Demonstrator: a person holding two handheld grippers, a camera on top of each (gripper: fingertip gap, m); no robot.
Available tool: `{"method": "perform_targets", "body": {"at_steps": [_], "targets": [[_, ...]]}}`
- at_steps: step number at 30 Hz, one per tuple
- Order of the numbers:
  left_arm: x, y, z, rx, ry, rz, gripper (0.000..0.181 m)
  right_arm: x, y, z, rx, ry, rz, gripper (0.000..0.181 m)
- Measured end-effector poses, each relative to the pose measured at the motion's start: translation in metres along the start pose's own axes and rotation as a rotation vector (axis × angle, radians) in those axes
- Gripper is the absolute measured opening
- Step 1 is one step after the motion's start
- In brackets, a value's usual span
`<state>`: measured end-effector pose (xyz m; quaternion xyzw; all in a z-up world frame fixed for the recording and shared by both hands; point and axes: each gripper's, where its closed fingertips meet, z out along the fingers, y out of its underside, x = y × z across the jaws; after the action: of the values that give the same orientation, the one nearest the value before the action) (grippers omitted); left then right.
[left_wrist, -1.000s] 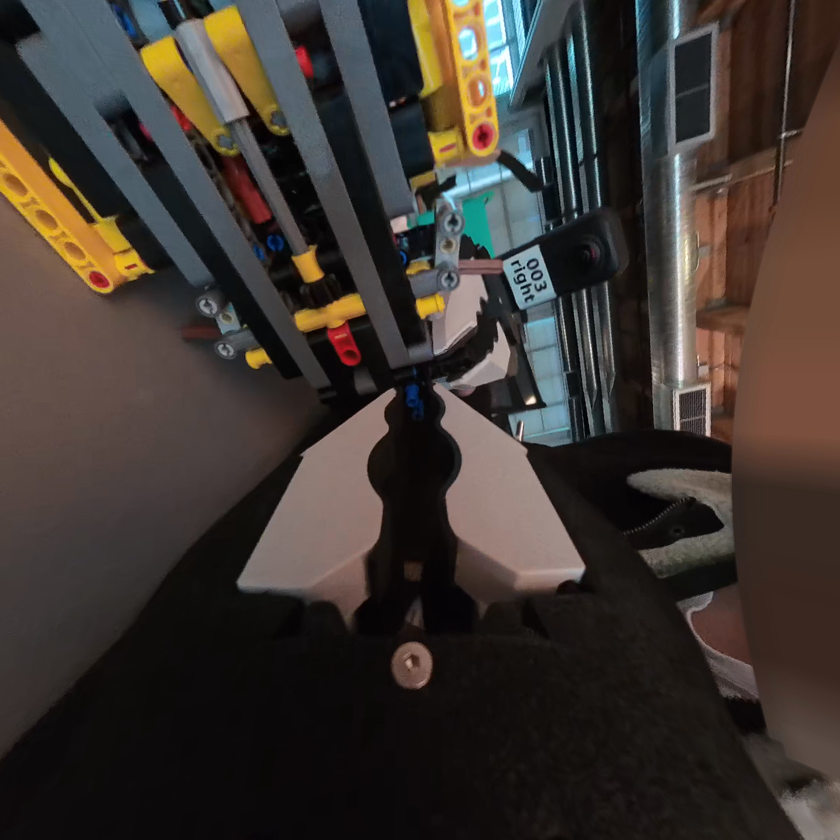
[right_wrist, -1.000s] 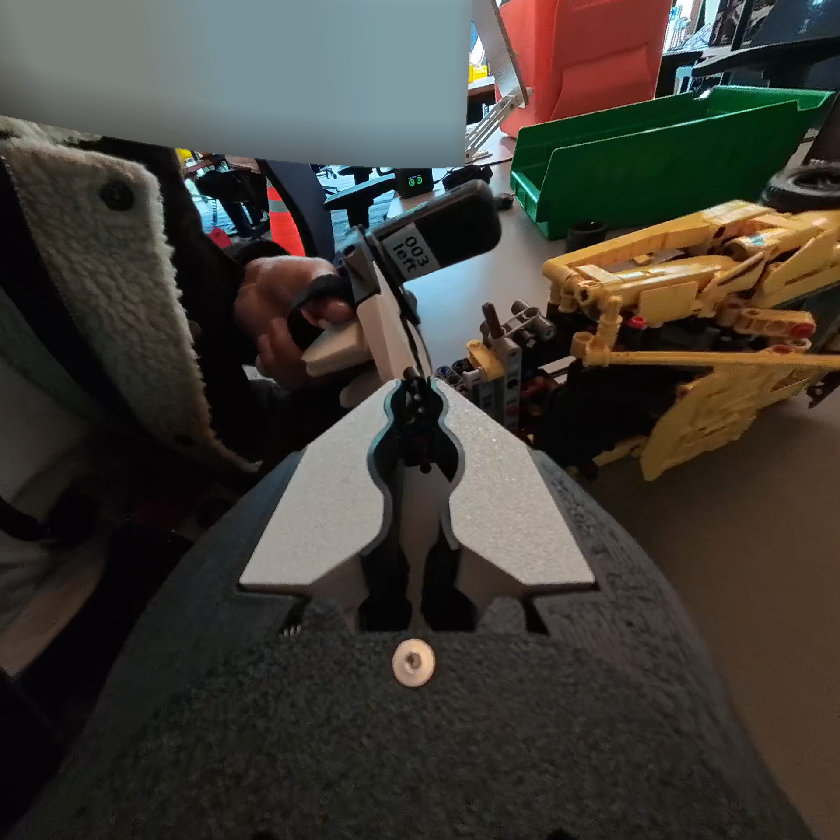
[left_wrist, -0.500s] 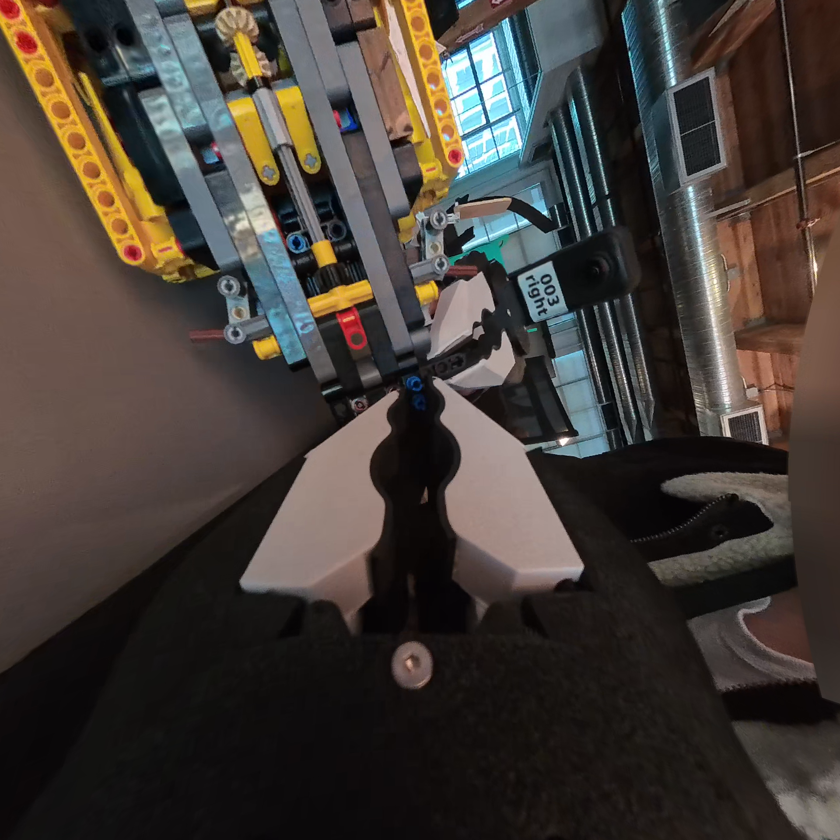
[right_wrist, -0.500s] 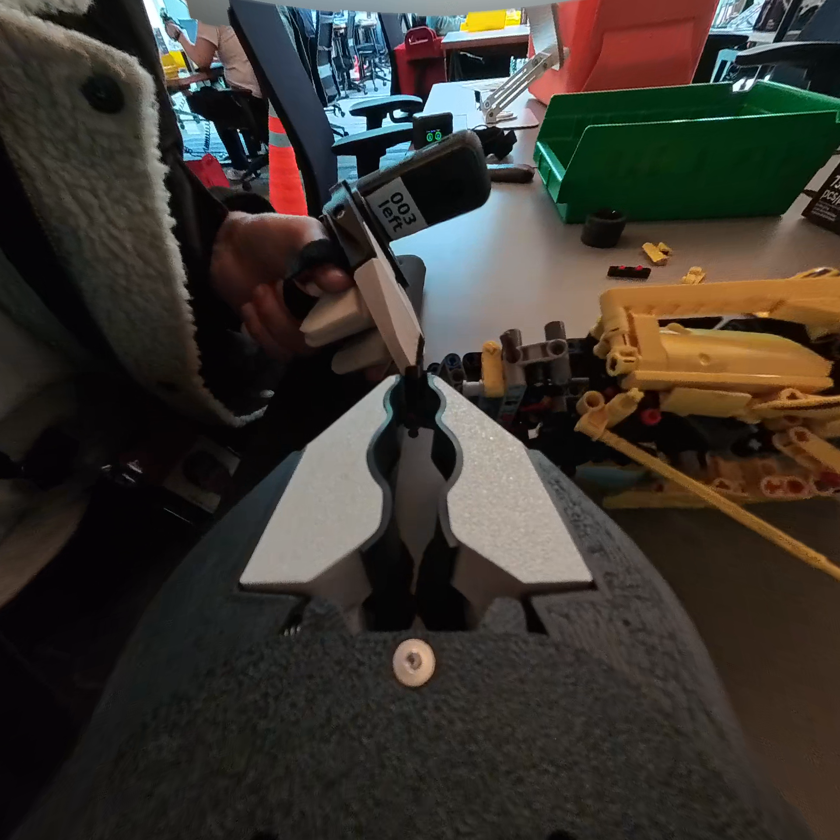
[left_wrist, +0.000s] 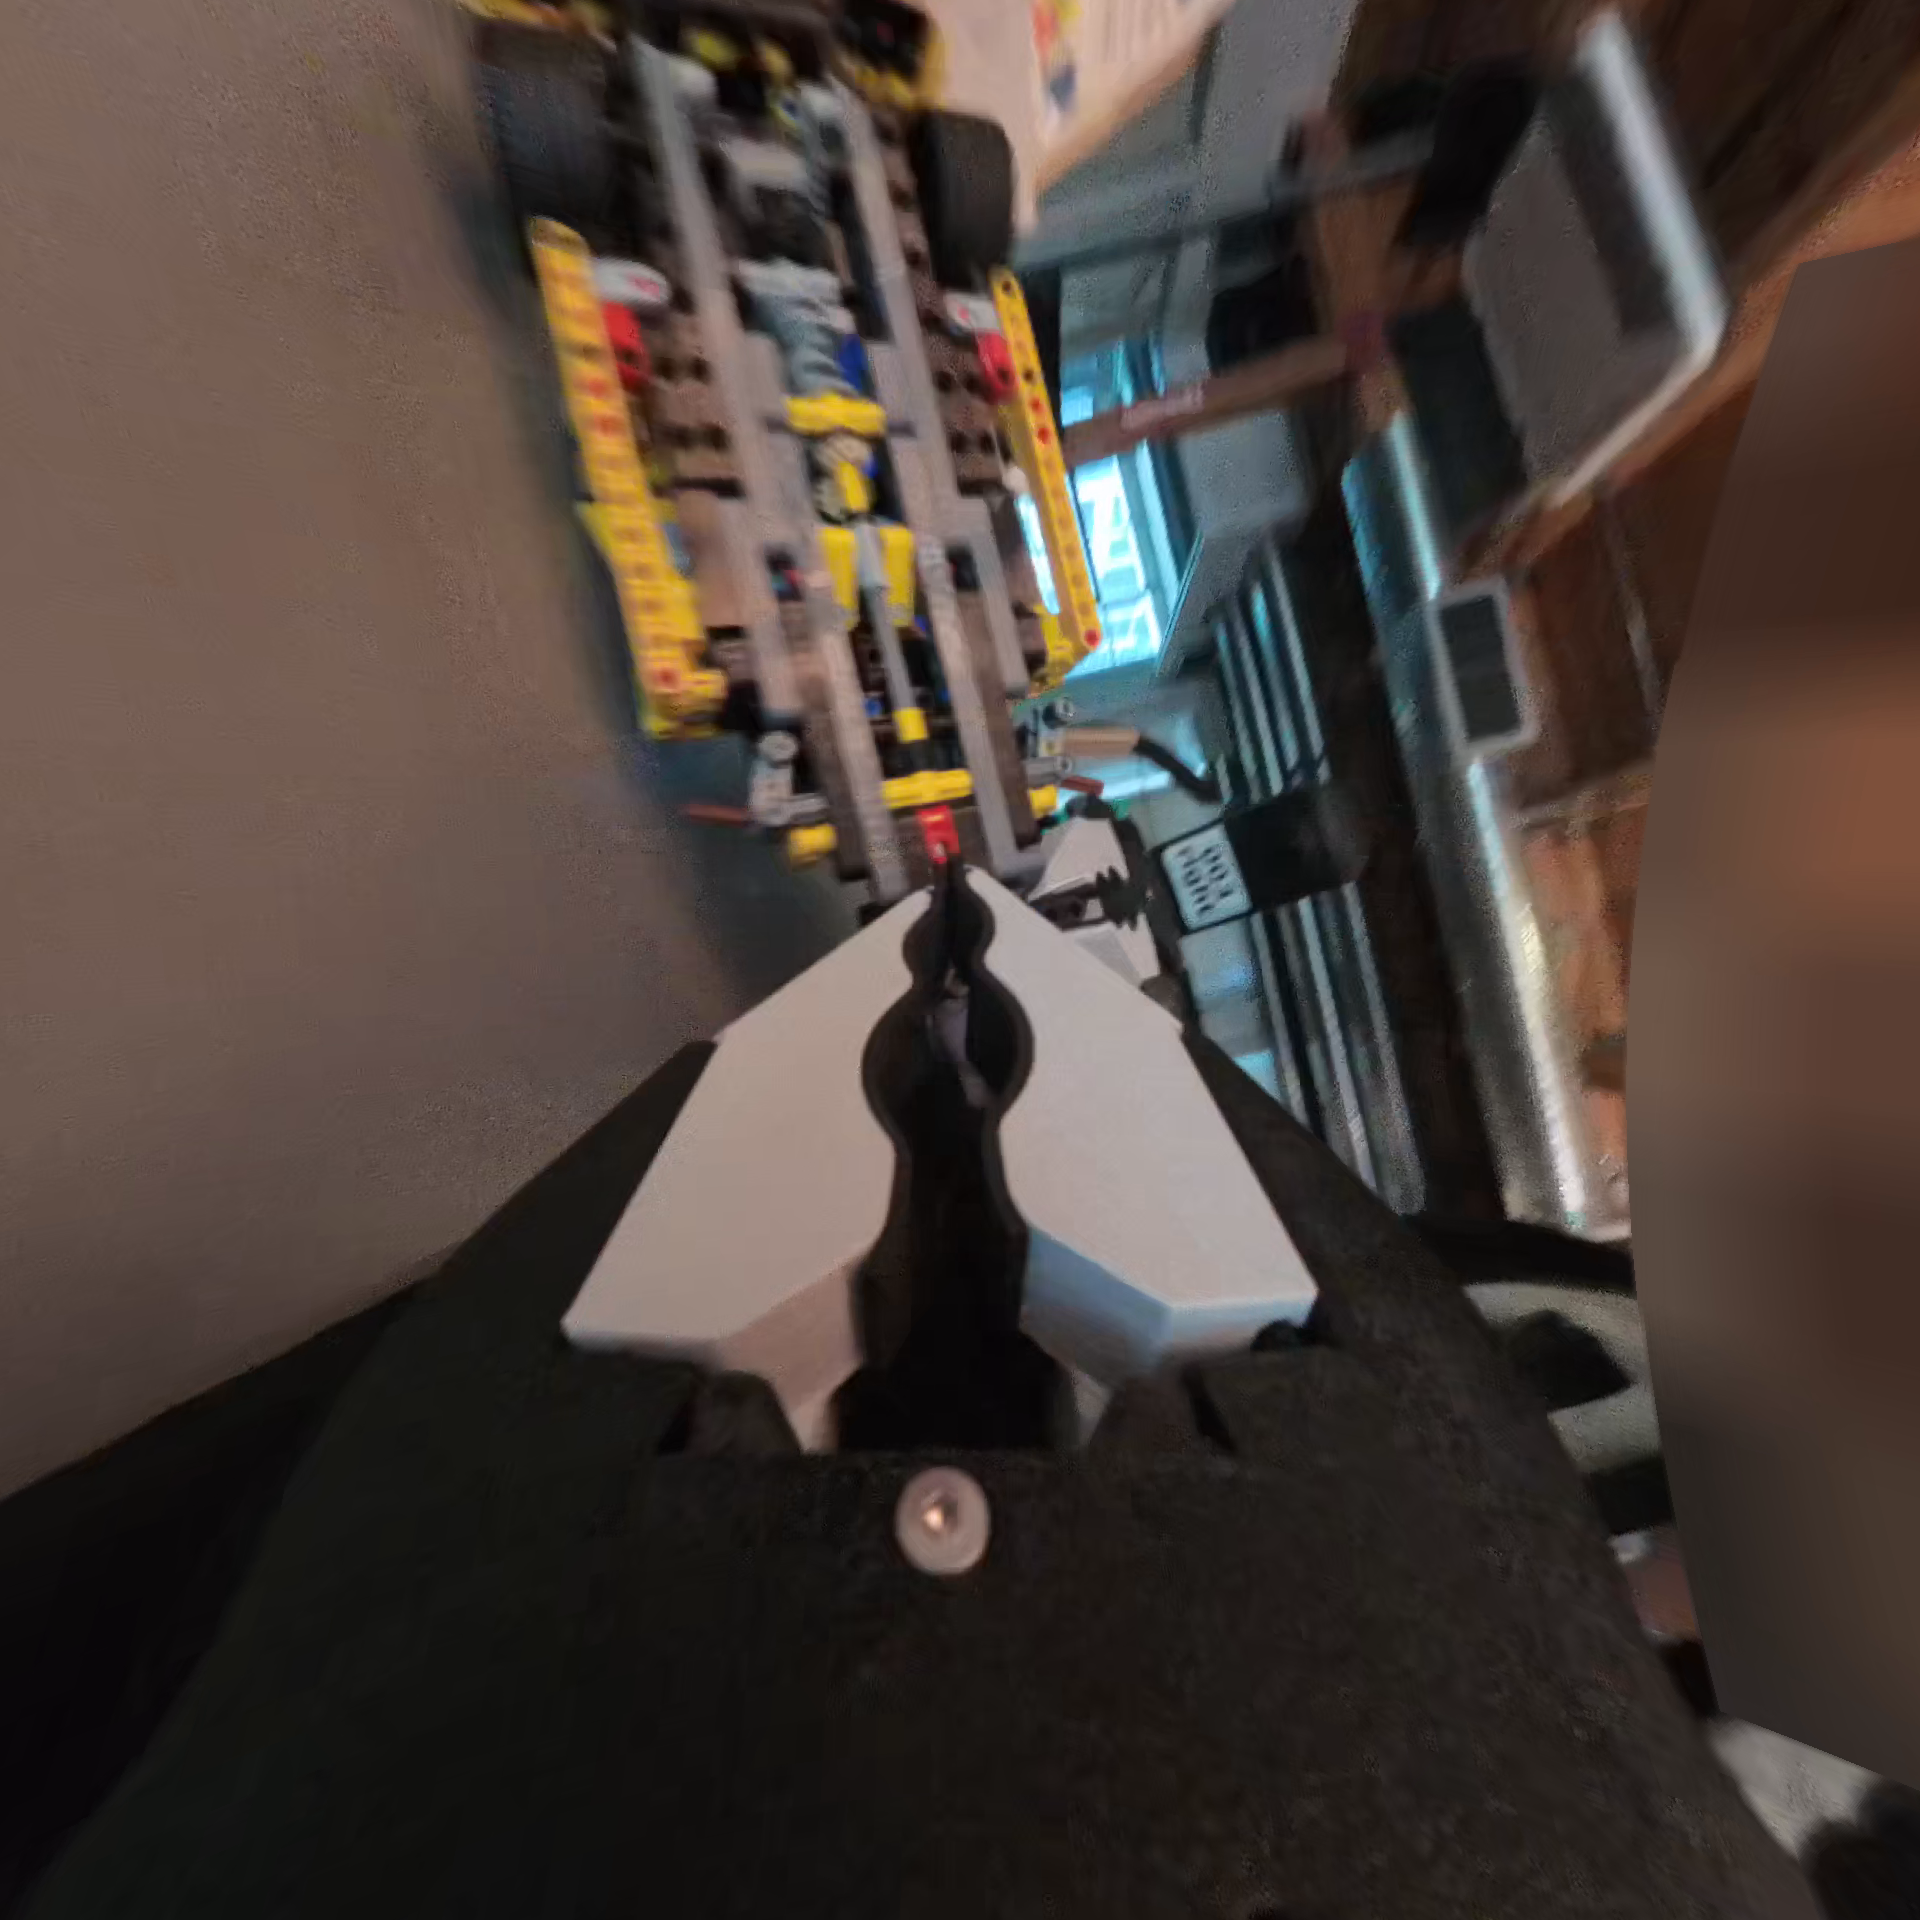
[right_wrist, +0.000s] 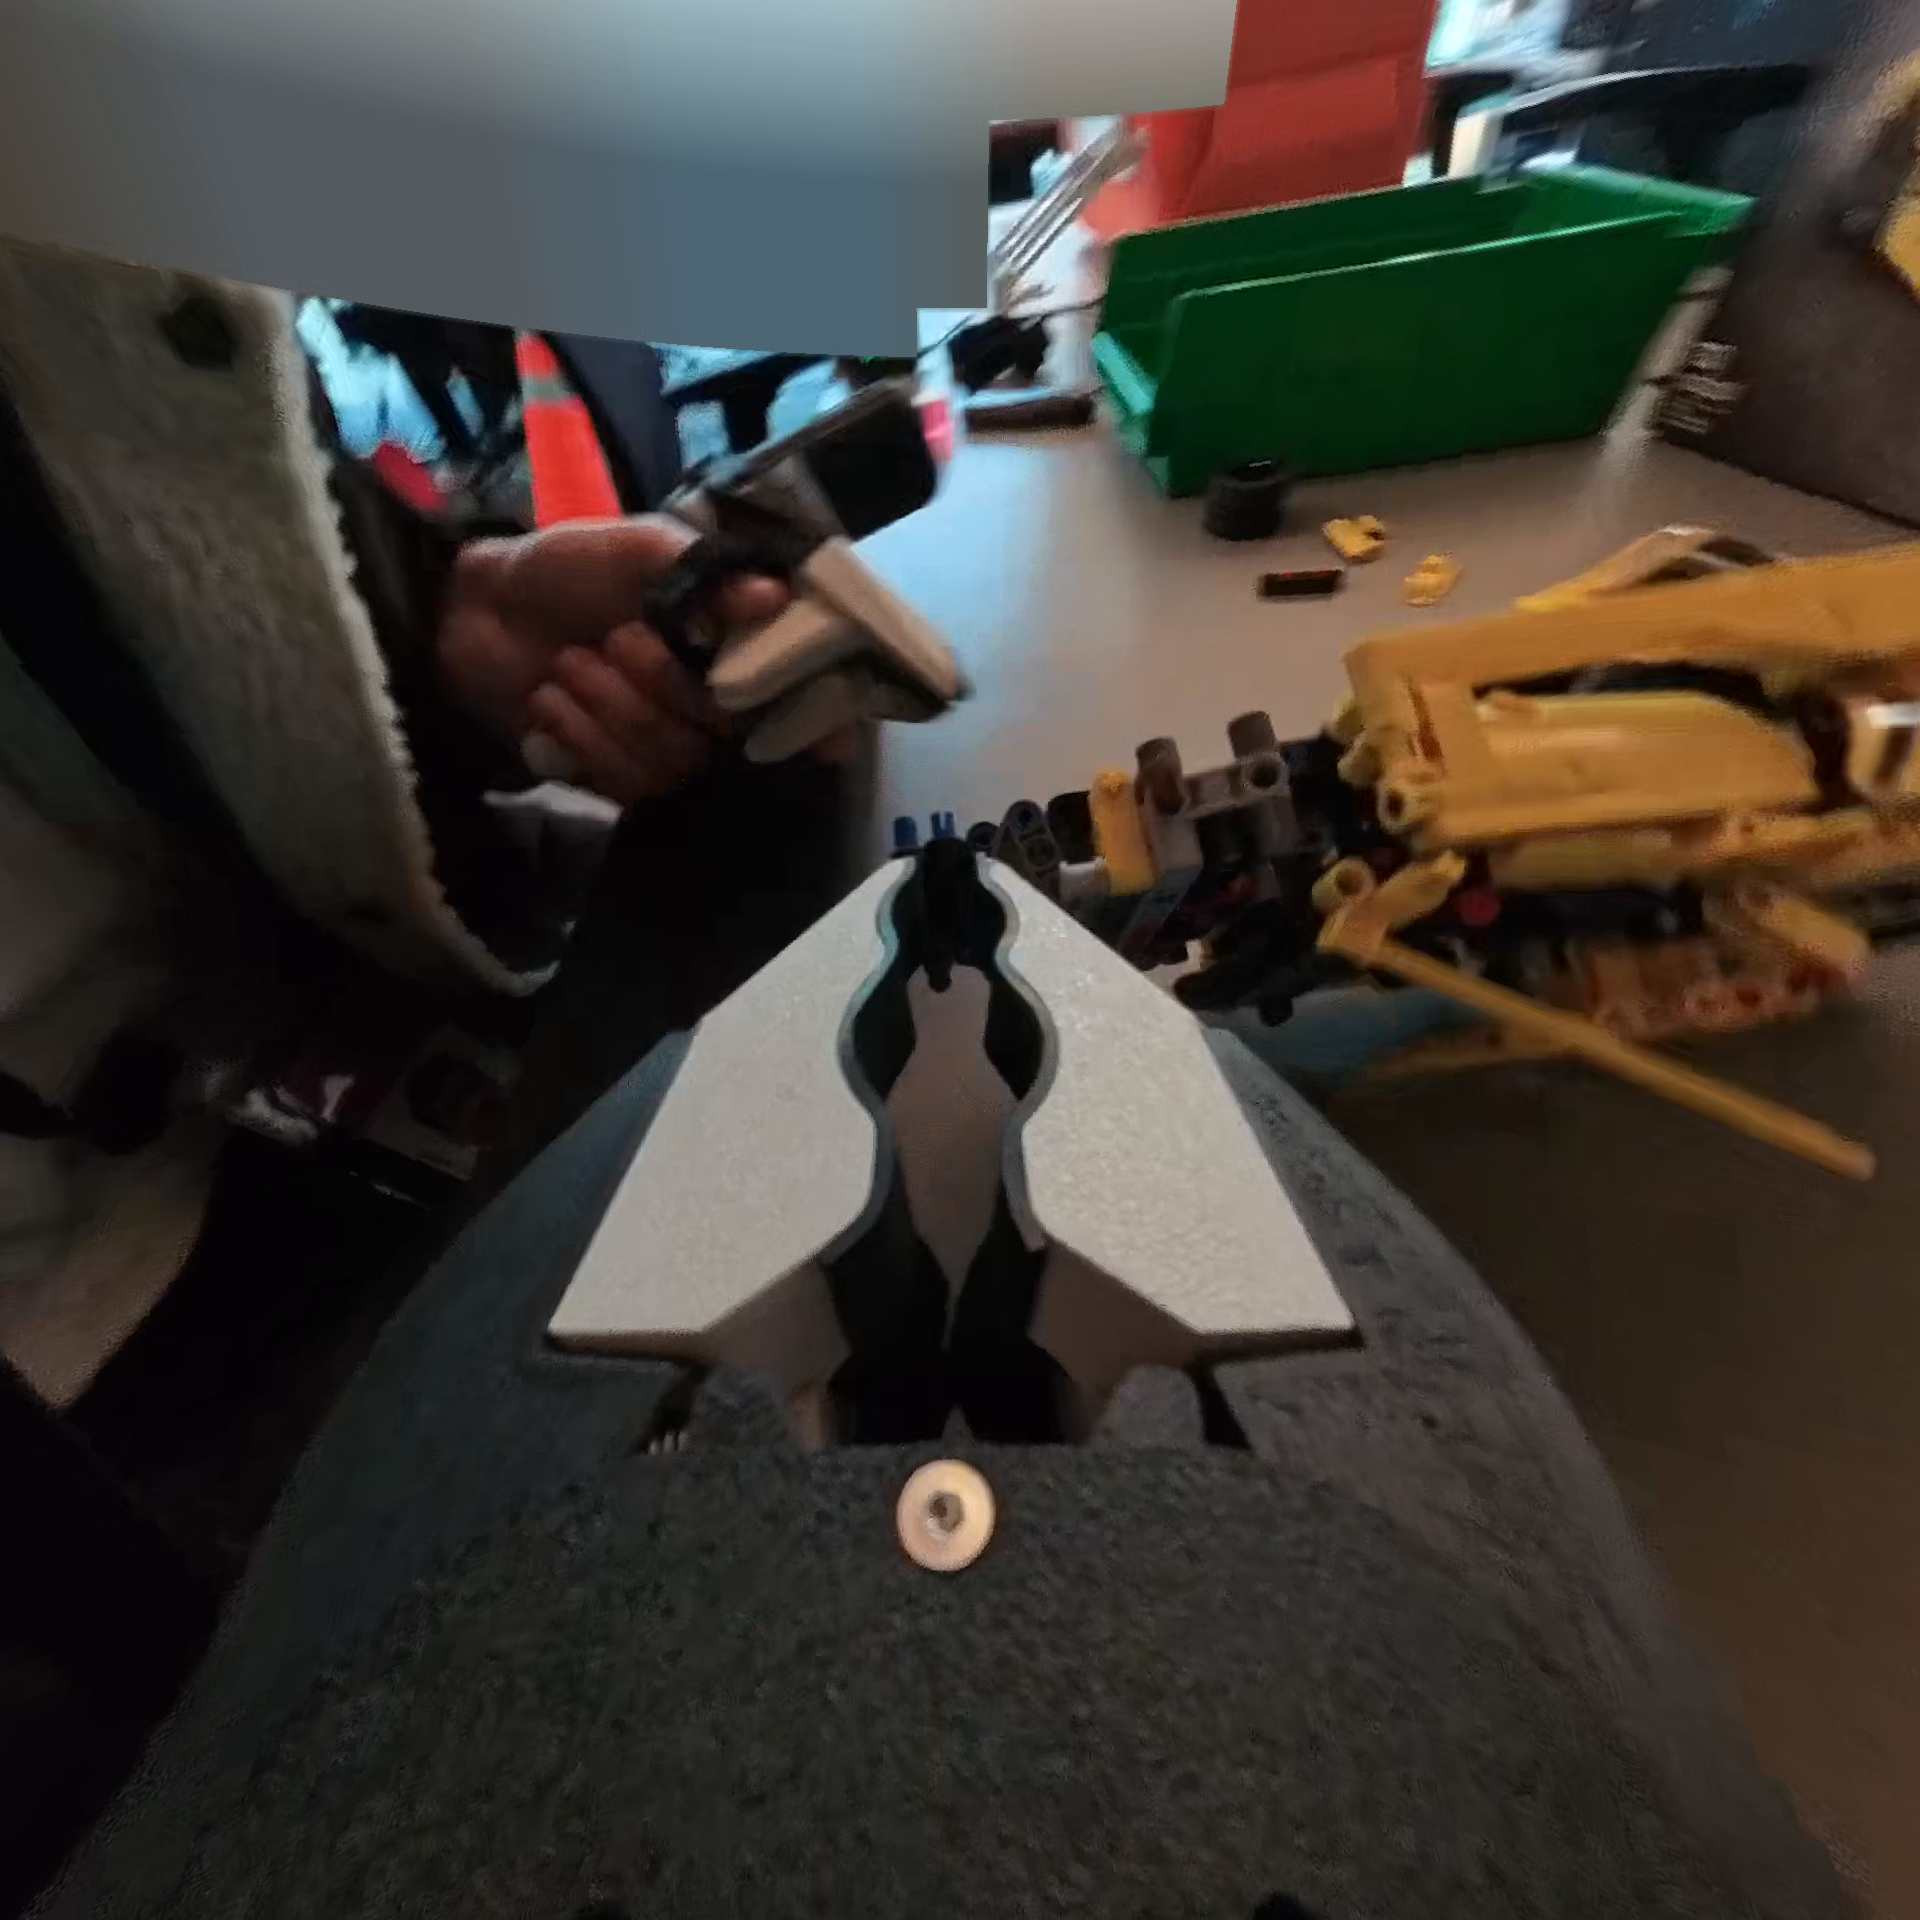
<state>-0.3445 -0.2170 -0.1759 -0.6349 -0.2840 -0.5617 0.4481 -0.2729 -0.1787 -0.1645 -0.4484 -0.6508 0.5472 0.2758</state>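
Note:
A yellow, grey and black brick-built vehicle model lies on the grey table. In the left wrist view its underside shows, blurred. My right gripper is shut on a small black piece, just left of the model's grey and blue pin end. My left gripper is shut, with its tips close to a red part at the model's near end. Blur hides whether it pinches anything. In the right wrist view the left gripper hangs above the table, apart from the model, held by a hand.
A green bin stands at the back of the table, with a black tyre and loose yellow pieces and a black piece in front of it. A person in a fleece jacket fills the left. An orange cone stands behind. Some 8 cm of space lies between my two pairs of fingers.
My left gripper has drawn back from the model's end, where its tips sat at the blue pins. The model now looks farther off. My right gripper stays shut on the black piece.

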Motion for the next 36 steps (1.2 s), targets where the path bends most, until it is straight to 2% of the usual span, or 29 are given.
{"method": "perform_targets", "body": {"at_steps": [1, 3, 5, 8, 12, 14, 17, 23, 24, 26, 27, 29, 31, 32, 33, 36], "targets": [[0.003, 0.007, 0.001, -0.027, -0.004, 0.054, 0.000, 0.006, 0.001, -0.004, 0.000, 0.036, 0.005, 0.007], [0.009, 0.020, 0.012, -0.084, -0.030, 0.190, 0.000, -0.003, 0.003, 0.019, -0.051, 0.014, -0.053, 0.007], [0.010, 0.022, 0.015, -0.127, -0.017, 0.206, 0.000, -0.012, 0.001, 0.026, -0.067, -0.029, -0.079, 0.007], [0.010, 0.029, 0.016, -0.165, -0.045, 0.254, 0.000, -0.001, -0.001, 0.021, -0.101, 0.036, -0.069, 0.007], [0.010, 0.028, 0.016, -0.221, -0.120, 0.447, 0.000, 0.001, -0.010, 0.029, -0.288, 0.091, -0.175, 0.007], [0.001, 0.024, 0.013, -0.266, -0.200, 0.568, 0.000, 0.000, -0.005, 0.034, -0.423, 0.093, -0.243, 0.007], [-0.009, 0.014, 0.004, -0.284, -0.294, 0.702, 0.000, 0.000, -0.005, 0.048, -0.497, 0.106, -0.313, 0.008], [-0.014, -0.013, -0.015, -0.213, -0.377, 0.880, 0.000, 0.000, -0.011, 0.065, -0.367, 0.112, -0.211, 0.008], [-0.014, -0.015, -0.017, -0.202, -0.377, 0.889, 0.000, -0.001, -0.011, 0.065, -0.333, 0.100, -0.186, 0.011], [-0.009, -0.017, -0.019, -0.181, -0.346, 0.882, 0.000, -0.010, -0.012, 0.063, -0.280, 0.030, -0.100, 0.031], [-0.005, -0.018, -0.019, -0.171, -0.328, 0.881, 0.002, -0.011, -0.014, 0.057, -0.263, 0.013, -0.078, 0.033], [0.003, -0.022, -0.018, -0.147, -0.305, 0.904, 0.006, 0.006, -0.029, 0.035, -0.195, 0.064, -0.105, 0.038], [0.013, -0.031, -0.010, -0.123, -0.285, 0.959, 0.012, 0.050, -0.047, 0.005, -0.108, 0.230, -0.159, 0.042], [0.017, -0.037, -0.004, -0.114, -0.278, 0.989, 0.016, 0.076, -0.048, -0.010, -0.098, 0.325, -0.195, 0.042], [0.020, -0.043, 0.004, -0.116, -0.266, 1.012, 0.023, 0.094, -0.043, -0.018, -0.104, 0.356, -0.198, 0.046], [0.019, -0.053, 0.035, -0.213, -0.234, 0.992, 0.037, 0.107, -0.034, -0.012, 0.000, 0.255, -0.006, 0.067]]}}
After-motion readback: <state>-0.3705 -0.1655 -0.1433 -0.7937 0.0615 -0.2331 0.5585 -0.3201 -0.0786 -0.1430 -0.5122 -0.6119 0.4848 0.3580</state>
